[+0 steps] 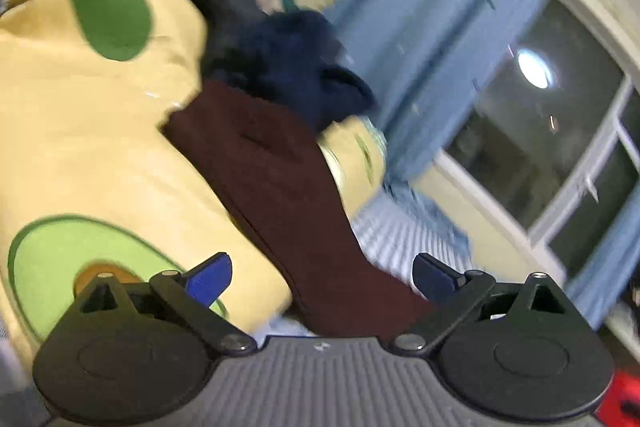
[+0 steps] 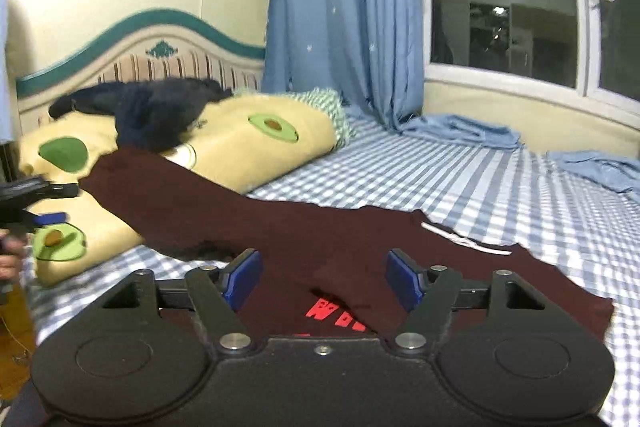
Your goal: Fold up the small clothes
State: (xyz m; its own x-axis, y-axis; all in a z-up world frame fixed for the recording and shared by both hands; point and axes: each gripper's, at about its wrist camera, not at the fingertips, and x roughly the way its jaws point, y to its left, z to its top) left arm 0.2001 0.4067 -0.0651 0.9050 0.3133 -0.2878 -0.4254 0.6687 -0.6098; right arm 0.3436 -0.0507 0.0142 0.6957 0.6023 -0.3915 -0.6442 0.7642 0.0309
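Observation:
A dark maroon garment (image 2: pixel 320 227) lies spread on the checked bed sheet (image 2: pixel 440 171). It shows red print near me and a white label (image 2: pixel 464 239). One end drapes up onto a yellow avocado pillow (image 2: pixel 248 147). My right gripper (image 2: pixel 324 279) hovers over the garment's near part, jaws wide apart, nothing pinched. In the left wrist view the maroon garment (image 1: pixel 280 187) runs up between the blue pads (image 1: pixel 212 277) of my left gripper (image 1: pixel 323 277), which stand open and do not press on it. The left gripper (image 2: pixel 56 205) also shows at the right wrist view's left edge, held by a hand (image 2: pixel 8 255).
A heap of dark navy clothes (image 2: pixel 160 115) rests on the pillow against the headboard (image 2: pixel 160 47). A blue curtain (image 2: pixel 344 7) hangs by the window (image 2: pixel 500 7), and blue cloth (image 2: pixel 460 131) lies along the bed's far side.

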